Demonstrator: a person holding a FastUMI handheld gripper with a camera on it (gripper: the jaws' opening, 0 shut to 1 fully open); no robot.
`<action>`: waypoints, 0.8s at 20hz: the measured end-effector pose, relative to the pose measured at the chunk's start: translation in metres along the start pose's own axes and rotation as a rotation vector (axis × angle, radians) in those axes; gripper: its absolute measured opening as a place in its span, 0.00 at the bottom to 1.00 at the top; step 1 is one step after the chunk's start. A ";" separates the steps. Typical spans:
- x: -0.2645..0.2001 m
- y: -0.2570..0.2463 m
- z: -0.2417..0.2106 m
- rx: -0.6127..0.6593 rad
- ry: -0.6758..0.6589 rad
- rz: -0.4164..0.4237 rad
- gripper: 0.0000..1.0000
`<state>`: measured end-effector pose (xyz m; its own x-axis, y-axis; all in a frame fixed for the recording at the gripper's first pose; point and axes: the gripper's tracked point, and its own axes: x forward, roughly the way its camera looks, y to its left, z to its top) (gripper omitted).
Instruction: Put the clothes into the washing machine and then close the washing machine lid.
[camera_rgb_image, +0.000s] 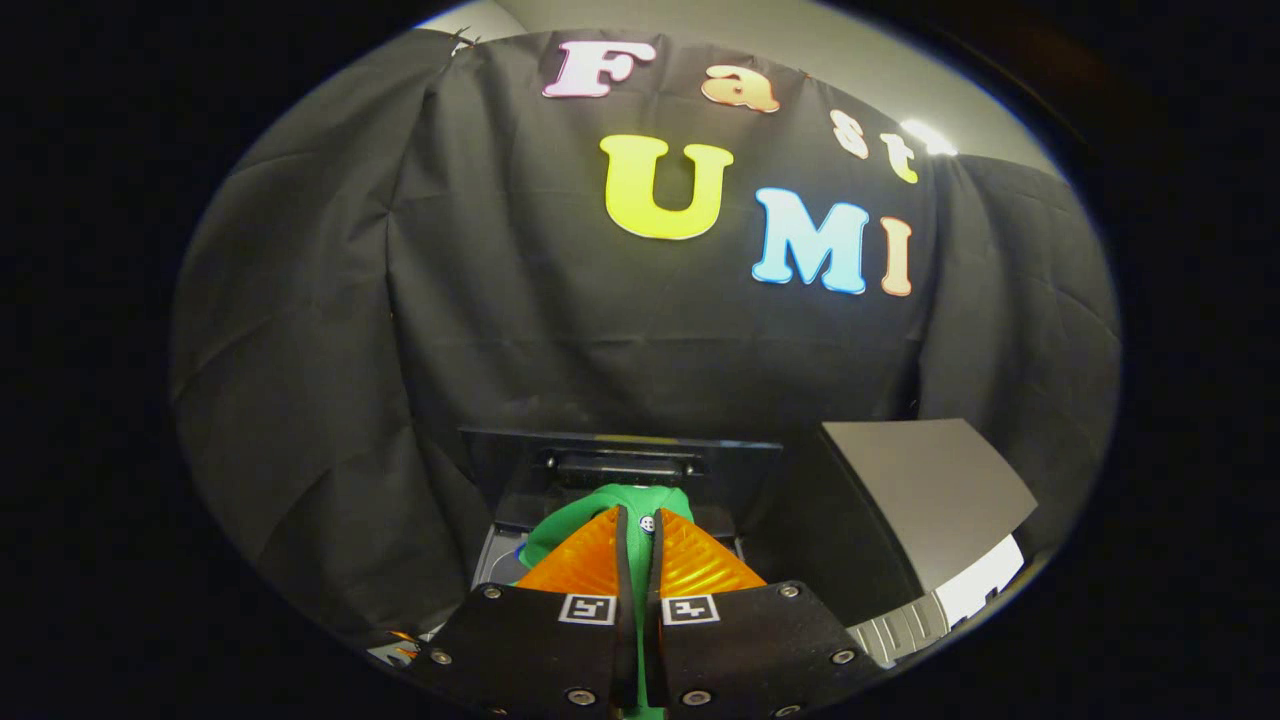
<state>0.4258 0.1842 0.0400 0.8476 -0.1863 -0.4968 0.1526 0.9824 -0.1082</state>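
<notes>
Two fingers of the gripper (637, 545) pinch a green garment (610, 503), holding it over the washing machine (520, 470), whose lid (740, 470) stands open to take it.

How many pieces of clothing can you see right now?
1. A green garment with a small white button is pinched between the shut gripper's fingers, held above the washing machine with its lid raised. Others may be hidden behind the fingers.
</notes>
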 end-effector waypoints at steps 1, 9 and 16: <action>0.007 0.003 -0.009 -0.006 0.017 -0.006 0.03; 0.064 0.018 -0.082 -0.051 0.140 -0.026 0.03; 0.098 0.029 -0.141 -0.055 0.249 -0.013 0.03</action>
<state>0.4417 0.1925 -0.1331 0.6935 -0.2037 -0.6911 0.1291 0.9788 -0.1590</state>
